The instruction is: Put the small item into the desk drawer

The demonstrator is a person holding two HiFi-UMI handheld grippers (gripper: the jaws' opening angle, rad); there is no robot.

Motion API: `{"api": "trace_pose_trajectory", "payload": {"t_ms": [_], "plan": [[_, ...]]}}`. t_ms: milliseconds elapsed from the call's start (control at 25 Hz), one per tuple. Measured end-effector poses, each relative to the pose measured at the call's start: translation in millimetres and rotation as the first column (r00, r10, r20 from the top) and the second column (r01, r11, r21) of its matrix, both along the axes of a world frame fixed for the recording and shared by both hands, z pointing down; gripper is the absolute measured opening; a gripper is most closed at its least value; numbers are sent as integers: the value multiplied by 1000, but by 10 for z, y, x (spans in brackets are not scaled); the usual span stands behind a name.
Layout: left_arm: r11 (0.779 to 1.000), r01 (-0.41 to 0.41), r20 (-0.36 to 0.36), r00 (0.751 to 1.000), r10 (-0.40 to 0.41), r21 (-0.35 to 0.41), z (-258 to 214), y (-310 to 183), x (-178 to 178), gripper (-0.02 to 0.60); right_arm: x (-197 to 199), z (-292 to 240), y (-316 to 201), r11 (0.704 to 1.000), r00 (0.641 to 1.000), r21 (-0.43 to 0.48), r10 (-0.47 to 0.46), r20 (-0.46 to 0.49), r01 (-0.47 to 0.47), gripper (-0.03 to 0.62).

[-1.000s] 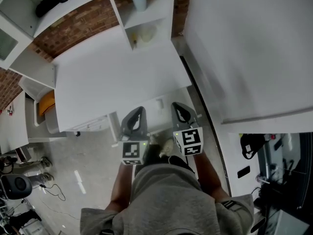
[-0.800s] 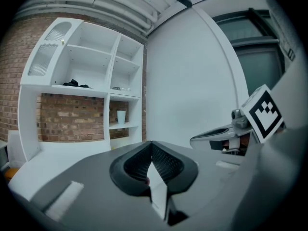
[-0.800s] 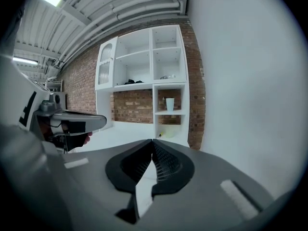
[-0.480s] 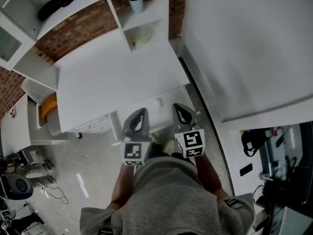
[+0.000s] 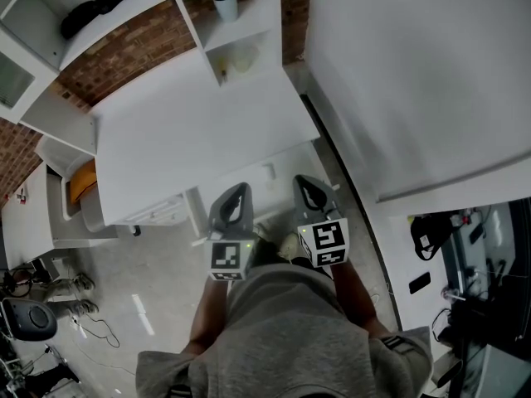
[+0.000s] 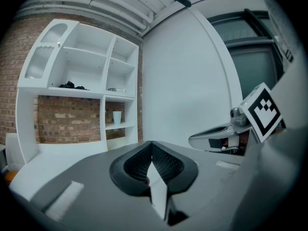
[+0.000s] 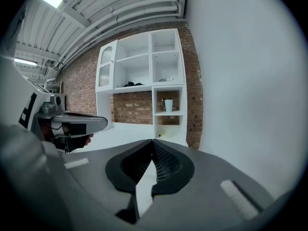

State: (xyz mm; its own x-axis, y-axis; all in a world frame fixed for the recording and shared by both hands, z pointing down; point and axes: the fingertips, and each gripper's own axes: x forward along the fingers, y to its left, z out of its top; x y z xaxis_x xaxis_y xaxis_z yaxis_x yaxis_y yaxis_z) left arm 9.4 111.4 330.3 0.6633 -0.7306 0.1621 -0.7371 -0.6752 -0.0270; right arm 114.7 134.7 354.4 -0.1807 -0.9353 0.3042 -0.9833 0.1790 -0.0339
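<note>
The white desk [image 5: 191, 131] stands in front of me, with a small handle [image 5: 270, 172] on its front panel. A pale small item [image 5: 243, 59] lies in the lower shelf cubby at the desk's back, also seen as a small item [image 7: 160, 134] in the right gripper view. My left gripper [image 5: 235, 196] and right gripper [image 5: 304, 184] hang side by side before the desk's front edge, close to my body. Both point at the desk. The left gripper [image 6: 151, 143] is shut and empty. The right gripper [image 7: 153, 141] is shut and empty too.
A light blue cup [image 5: 225, 5] stands in the cubby above the small item. A black bundle [image 5: 99, 2] lies on the upper shelf. A drawer unit [image 5: 153, 214] sits under the desk's left end, an orange seat [image 5: 79, 181] beside it. A white wall [image 5: 415, 81] runs along the right.
The head view has drifted slightly, so the desk sits a little further left and up. Both grippers keep their place and stay shut.
</note>
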Motion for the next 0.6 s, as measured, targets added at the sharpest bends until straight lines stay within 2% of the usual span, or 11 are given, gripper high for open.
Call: {"api": "trace_pose_trajectory", "payload": {"t_ms": [600], "plan": [[1000,-9,13,1000,9,-11,46,-47,14,12,11,55,-54,1000,1000,-15,4,7,-4,3]]}}
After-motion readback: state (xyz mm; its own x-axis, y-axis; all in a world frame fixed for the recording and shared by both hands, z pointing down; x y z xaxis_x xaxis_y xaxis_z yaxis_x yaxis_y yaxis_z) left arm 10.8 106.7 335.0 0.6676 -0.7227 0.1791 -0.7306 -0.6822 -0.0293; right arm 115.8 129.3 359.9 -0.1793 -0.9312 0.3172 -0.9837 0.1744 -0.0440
